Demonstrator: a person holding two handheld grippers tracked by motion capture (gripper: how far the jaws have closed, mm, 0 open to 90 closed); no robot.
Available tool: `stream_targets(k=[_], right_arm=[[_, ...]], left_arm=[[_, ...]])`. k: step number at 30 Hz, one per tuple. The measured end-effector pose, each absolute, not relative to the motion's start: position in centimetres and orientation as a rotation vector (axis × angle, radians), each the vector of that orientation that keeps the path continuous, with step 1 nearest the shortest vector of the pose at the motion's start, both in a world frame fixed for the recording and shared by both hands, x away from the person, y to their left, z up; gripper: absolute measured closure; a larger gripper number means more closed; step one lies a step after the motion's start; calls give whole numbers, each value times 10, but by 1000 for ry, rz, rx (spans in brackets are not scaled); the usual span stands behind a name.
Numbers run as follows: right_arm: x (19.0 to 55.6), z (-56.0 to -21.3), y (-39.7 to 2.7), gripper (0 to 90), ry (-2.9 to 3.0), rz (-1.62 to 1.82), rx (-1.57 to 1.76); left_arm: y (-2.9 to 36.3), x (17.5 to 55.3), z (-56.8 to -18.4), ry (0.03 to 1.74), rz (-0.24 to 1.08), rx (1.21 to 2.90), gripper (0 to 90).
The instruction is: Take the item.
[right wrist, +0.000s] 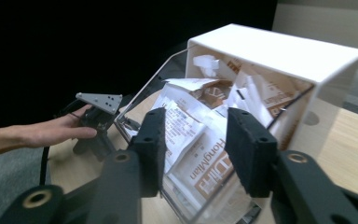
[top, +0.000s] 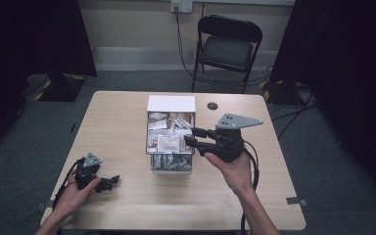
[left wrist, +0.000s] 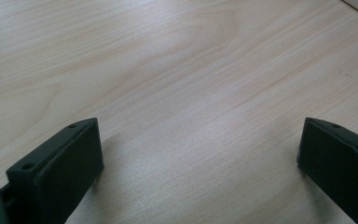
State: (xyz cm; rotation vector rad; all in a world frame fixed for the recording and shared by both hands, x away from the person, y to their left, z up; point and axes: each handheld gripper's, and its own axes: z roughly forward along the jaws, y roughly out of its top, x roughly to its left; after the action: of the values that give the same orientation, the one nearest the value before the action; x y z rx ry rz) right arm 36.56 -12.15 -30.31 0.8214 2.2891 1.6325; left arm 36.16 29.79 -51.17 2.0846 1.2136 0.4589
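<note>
A white box (top: 171, 103) stands mid-table with its clear drawer (top: 171, 165) pulled out toward me. The drawer is heaped with white and brown paper packets (top: 169, 142). My right gripper (top: 190, 136) hovers at the drawer's right rim, pointing left over the packets. In the right gripper view the right gripper (right wrist: 193, 135) is open above the packets (right wrist: 191, 121), with nothing between the pads. My left gripper (top: 110, 182) rests low at the table's front left, well clear of the box. The left gripper (left wrist: 200, 154) is open wide over bare wood.
The light wooden table (top: 127, 122) has free room left and right of the box. A small black round disc (top: 212, 105) lies behind the box to the right. A black folding chair (top: 227, 46) stands beyond the far edge, with cables on the floor.
</note>
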Motion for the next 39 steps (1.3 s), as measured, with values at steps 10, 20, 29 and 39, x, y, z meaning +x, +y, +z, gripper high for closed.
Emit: stream_targets(k=[10, 20, 29, 39], right_arm=[[381, -314, -101, 668, 2357, 1611, 801], [388, -317, -94, 660, 2368, 1566, 821], [391, -320, -90, 684, 2390, 1524, 850], [393, -323, -88, 765, 2409, 1525, 864]], left_arm=[[298, 362, -512, 1213, 459, 2085, 0], [298, 362, -512, 1213, 458, 2085, 0], [298, 362, -512, 1214, 458, 2085, 0], [298, 362, -512, 1213, 458, 2085, 0]])
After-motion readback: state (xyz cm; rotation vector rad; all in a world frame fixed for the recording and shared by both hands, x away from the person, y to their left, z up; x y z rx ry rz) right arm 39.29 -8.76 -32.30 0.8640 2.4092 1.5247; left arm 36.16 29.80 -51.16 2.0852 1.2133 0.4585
